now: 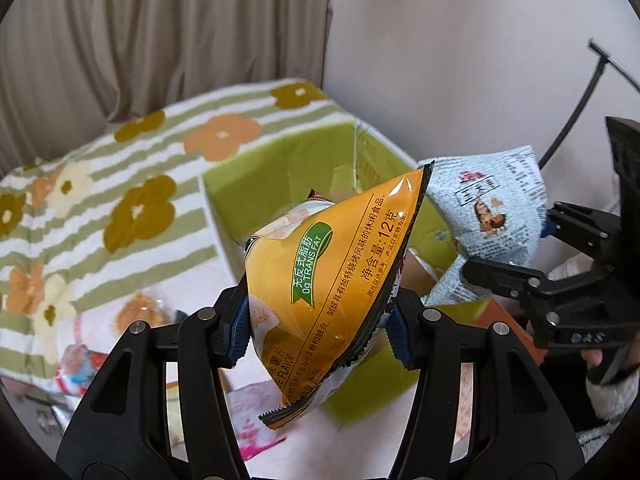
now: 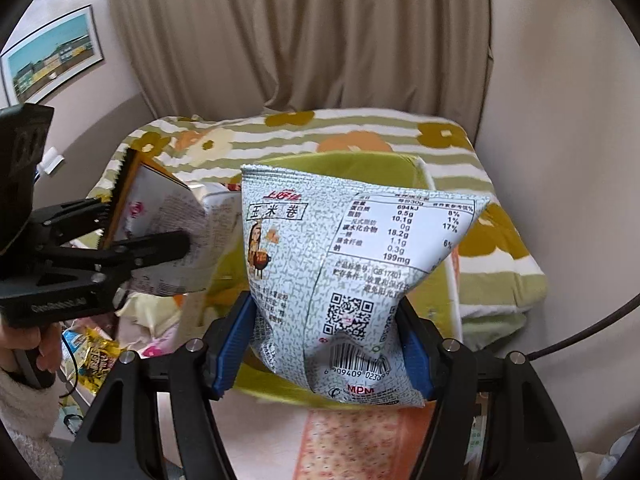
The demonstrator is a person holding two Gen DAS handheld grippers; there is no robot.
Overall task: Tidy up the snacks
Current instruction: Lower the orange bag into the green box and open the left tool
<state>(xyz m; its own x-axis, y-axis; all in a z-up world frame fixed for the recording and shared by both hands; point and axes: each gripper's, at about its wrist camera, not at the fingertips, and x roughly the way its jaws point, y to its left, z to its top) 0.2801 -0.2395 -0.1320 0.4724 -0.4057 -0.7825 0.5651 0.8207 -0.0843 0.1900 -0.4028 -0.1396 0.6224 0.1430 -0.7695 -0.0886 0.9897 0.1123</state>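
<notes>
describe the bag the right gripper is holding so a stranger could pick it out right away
Start at the green cardboard box beside the flowered striped blanket. Two bags are held above it; the one in the right gripper is the pale blue corn roll bag. Unlike the orange chip bag in the left gripper, it shows a nutrition table, QR code and barcode.

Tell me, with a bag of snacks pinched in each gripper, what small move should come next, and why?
Probably lower the yellow bag in the left gripper into the open green box and release; the right gripper holds the pale blue bag beside it.
</notes>
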